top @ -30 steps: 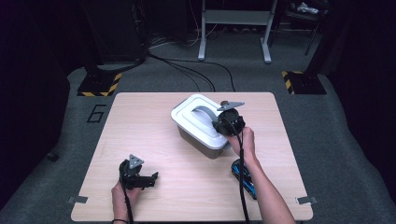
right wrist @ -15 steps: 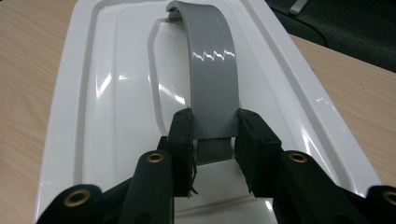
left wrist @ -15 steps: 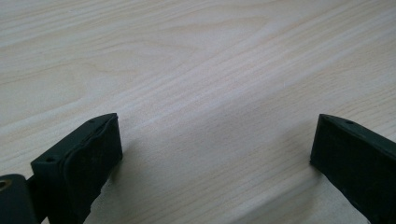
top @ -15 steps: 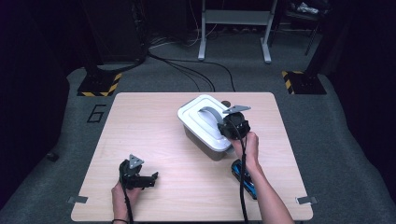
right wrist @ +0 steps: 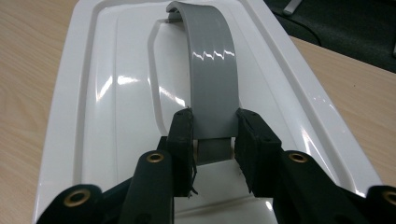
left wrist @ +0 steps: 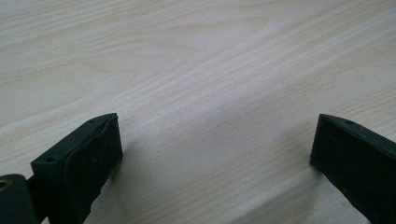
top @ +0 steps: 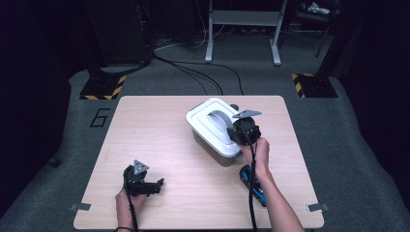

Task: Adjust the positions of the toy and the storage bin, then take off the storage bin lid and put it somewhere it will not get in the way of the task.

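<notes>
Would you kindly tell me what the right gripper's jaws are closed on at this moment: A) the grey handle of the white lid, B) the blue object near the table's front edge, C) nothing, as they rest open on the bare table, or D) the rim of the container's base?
A: in the right gripper view, the right gripper has its jaws pressed on either side of the grey handle arching over the white lid.

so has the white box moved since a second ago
Yes. The white box, held by its grey handle in the right gripper, has shifted a little toward the table's right edge and the blue toy car.
</notes>
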Available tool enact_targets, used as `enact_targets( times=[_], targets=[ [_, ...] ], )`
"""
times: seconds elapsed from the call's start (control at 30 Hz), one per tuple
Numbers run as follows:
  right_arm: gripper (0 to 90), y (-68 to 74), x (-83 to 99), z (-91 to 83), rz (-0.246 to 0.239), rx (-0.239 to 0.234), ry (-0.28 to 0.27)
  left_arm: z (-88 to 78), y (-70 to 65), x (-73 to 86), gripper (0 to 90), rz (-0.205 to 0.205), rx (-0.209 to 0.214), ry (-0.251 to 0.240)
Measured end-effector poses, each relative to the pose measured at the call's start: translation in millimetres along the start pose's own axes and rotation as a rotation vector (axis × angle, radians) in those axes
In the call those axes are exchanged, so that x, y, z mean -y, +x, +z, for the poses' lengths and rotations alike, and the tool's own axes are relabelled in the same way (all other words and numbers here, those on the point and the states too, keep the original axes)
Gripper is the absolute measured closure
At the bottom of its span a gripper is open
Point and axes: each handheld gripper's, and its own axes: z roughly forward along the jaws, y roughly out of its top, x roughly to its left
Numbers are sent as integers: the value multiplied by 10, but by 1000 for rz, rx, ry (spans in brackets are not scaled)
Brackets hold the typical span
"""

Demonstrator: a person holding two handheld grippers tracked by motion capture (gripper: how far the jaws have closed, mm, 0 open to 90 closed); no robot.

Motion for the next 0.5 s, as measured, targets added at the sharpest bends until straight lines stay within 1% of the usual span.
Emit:
enact_targets(
  times=[0.1, 0.13, 0.2, 0.27, 0.3, 0.33, 0.37, 0.4, 0.43, 0.47, 0.5],
  targets=[
    [674, -4, -2, 0, -5, -4, 0, -1, 0, 0, 20, 1, 0, 0],
    [666, -24, -5, 4, -10, -14, -4, 0, -3, 0, 21, -3, -1, -1],
    [656, -29, -16, 4, -10, -21, 1, 0, -3, 1, 21, -3, -1, -1],
    [568, -43, -42, 9, -8, -37, 0, 0, 0, 0, 21, 0, 0, 0],
    [553, -52, -70, 15, -6, -59, -3, 0, 0, 0, 21, 0, 0, 0],
    [466, -58, -128, 34, -18, -54, -7, 0, 0, 0, 21, 0, 0, 0],
    [466, -58, -128, 34, -18, -54, -7, 0, 0, 0, 21, 0, 0, 0],
    [433, -61, -166, 42, -10, -70, -7, 0, 0, 0, 20, 1, 0, 0],
    [431, -72, -207, 63, -18, -78, -13, 0, 0, 0, 20, 0, 0, 0],
    [425, -71, -247, 75, -27, -83, -3, 0, 1, -1, 20, 0, 1, 1],
    [397, -62, -288, 97, -26, -92, -8, 0, 1, 0, 20, 0, 1, 0]
  ],
)
